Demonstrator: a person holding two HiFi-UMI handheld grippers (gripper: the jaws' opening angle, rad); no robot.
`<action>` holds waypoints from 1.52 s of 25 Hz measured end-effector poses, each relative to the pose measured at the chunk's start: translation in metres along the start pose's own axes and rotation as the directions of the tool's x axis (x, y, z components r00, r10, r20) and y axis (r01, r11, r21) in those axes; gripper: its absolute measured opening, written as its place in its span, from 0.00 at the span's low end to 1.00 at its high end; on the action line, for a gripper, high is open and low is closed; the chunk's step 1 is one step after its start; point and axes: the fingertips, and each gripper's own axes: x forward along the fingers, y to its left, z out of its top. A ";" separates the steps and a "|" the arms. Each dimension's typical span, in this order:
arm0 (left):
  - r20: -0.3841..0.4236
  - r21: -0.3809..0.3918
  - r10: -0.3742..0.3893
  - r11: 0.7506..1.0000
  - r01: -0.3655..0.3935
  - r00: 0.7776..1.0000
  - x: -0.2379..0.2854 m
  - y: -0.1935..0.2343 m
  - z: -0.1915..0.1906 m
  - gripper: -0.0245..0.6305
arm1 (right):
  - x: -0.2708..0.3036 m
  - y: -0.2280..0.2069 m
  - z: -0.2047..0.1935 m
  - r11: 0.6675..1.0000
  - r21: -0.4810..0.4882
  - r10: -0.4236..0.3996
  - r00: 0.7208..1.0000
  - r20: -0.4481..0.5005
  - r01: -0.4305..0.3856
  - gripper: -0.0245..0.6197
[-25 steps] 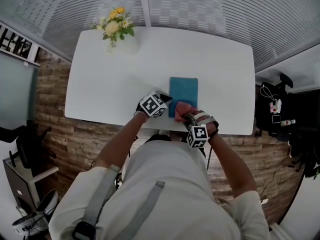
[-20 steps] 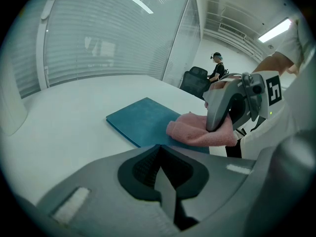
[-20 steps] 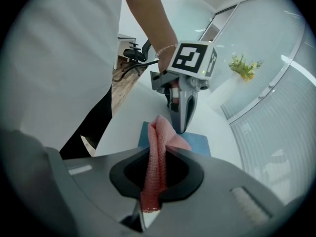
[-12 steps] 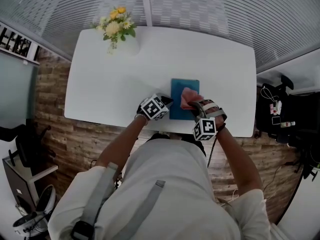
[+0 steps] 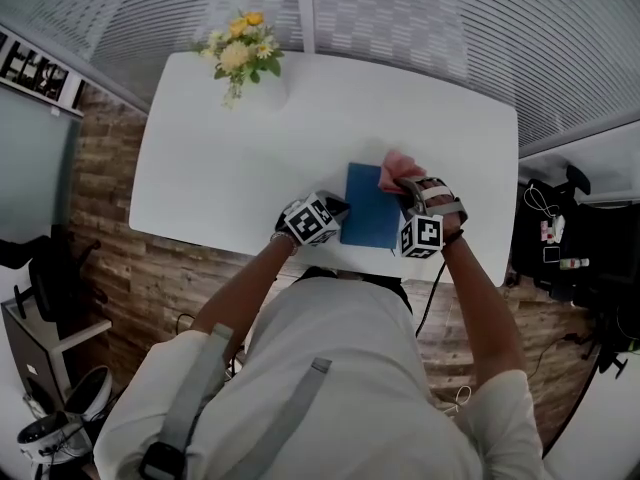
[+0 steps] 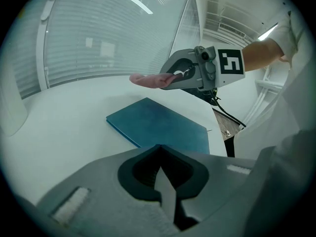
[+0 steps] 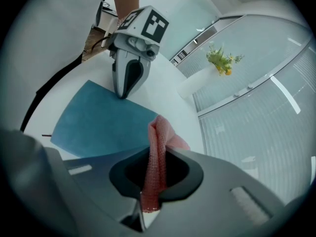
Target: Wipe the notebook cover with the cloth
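Observation:
A teal notebook point(image 5: 370, 208) lies flat near the front edge of the white table point(image 5: 220, 158). My right gripper point(image 5: 405, 180) is shut on a pink cloth point(image 5: 398, 162), which sticks out past the notebook's far right corner. In the left gripper view the cloth point(image 6: 147, 80) hangs in the air above the table, clear of the notebook point(image 6: 158, 127). My left gripper point(image 5: 338, 206) is shut, its tip resting on the notebook's left edge point(image 7: 121, 94). In the right gripper view the cloth point(image 7: 157, 147) rises between the jaws over the notebook point(image 7: 98, 125).
A white vase of yellow flowers point(image 5: 245, 58) stands at the table's far left corner. The table's front edge point(image 5: 300, 253) runs just under both grippers. A black cable point(image 7: 49, 90) hangs off the near side.
My right gripper has carried the cloth away from the person, from the notebook's near right part to its far right corner. The left gripper has stayed at the notebook's left edge.

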 end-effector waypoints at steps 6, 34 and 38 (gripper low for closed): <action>0.001 -0.002 -0.003 1.000 0.003 1.000 0.001 0.001 0.000 0.04 | 0.019 -0.007 -0.014 1.000 -0.017 0.013 1.000 -0.022 -0.013 0.08; 0.037 0.022 0.002 1.000 -0.003 0.999 0.005 0.005 0.006 0.04 | 0.059 0.016 -0.040 0.973 0.122 0.204 0.978 -0.036 -0.198 0.05; 0.014 0.007 0.004 1.000 -0.004 1.000 0.003 0.006 0.003 0.04 | 0.058 0.016 -0.040 0.971 0.129 0.207 0.978 -0.033 -0.201 0.05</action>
